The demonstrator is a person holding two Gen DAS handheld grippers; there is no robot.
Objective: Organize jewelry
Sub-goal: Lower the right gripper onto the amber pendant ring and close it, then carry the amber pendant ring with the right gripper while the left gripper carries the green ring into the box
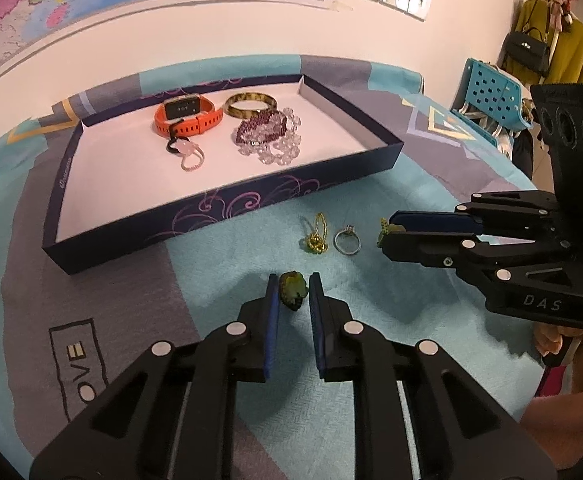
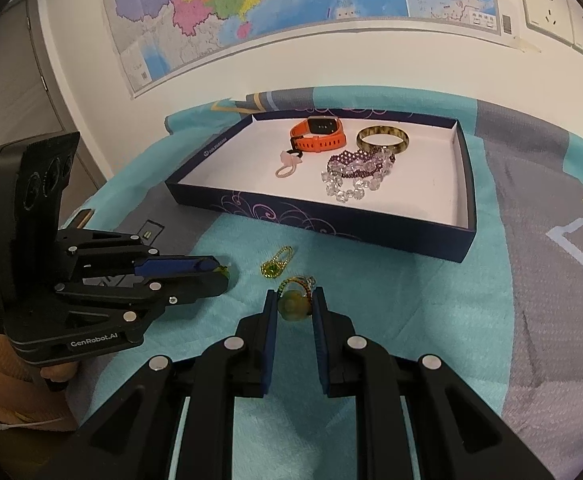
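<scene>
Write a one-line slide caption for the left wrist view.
Left hand-held gripper pinches a small green stone pendant on the teal blanket, before the shallow navy cardboard tray of bracelets.

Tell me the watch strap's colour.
Orange, on the watch in the box; clearest in the left wrist view.

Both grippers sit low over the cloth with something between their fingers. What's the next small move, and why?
Probably lift the left gripper straight up off the cloth: its pads look closed on the green stone piece, the right gripper likewise pinches a beaded ring, and the box, with a raised wall, lies just beyond.
</scene>
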